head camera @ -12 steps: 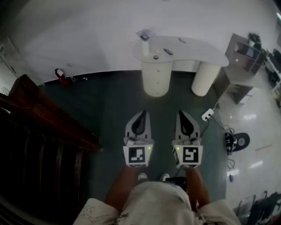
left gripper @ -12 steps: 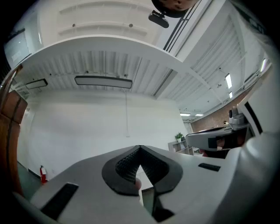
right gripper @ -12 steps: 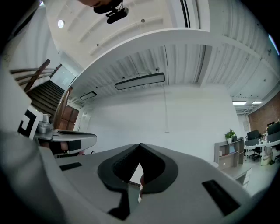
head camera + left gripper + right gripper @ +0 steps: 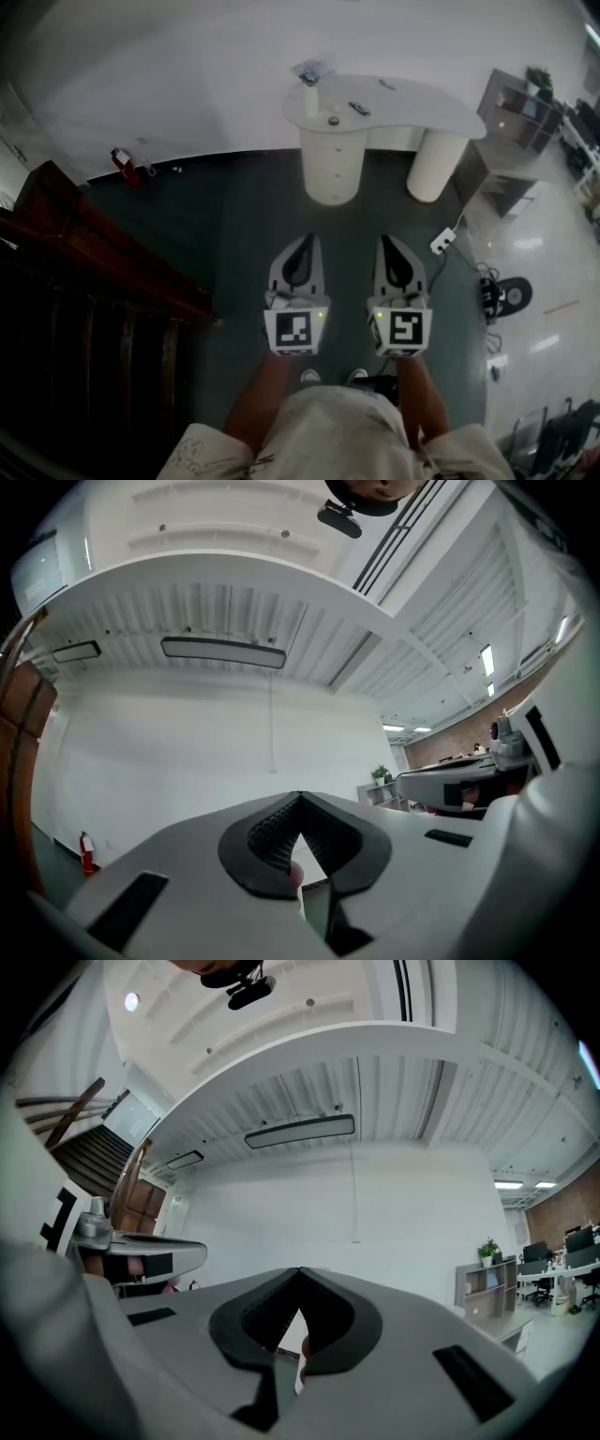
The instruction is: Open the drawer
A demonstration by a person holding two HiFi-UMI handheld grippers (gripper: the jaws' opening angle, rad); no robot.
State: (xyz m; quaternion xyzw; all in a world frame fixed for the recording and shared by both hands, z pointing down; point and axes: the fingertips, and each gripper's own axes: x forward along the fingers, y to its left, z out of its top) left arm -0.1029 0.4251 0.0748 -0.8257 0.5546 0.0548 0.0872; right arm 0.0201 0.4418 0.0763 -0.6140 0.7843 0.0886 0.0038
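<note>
Grippers sit side by side in the lower middle of the head view, the left gripper [image 4: 306, 242] and the right gripper [image 4: 386, 242], both pointing up the frame over the dark green floor [image 4: 234, 225]. In each gripper's own view the dark jaw tips meet in a point with nothing between them, so both are pressed together and empty. The drawer pedestal [image 4: 333, 164], a rounded white column, stands in the upper middle of the frame under the curved white desk [image 4: 412, 112], well apart from both grippers. Its drawer fronts are too small to make out. A second white column [image 4: 437, 169] stands to its right. A dark wooden staircase [image 4: 94, 262] fills the left edge, with a red fire extinguisher [image 4: 122, 159] by the wall above it.
</note>
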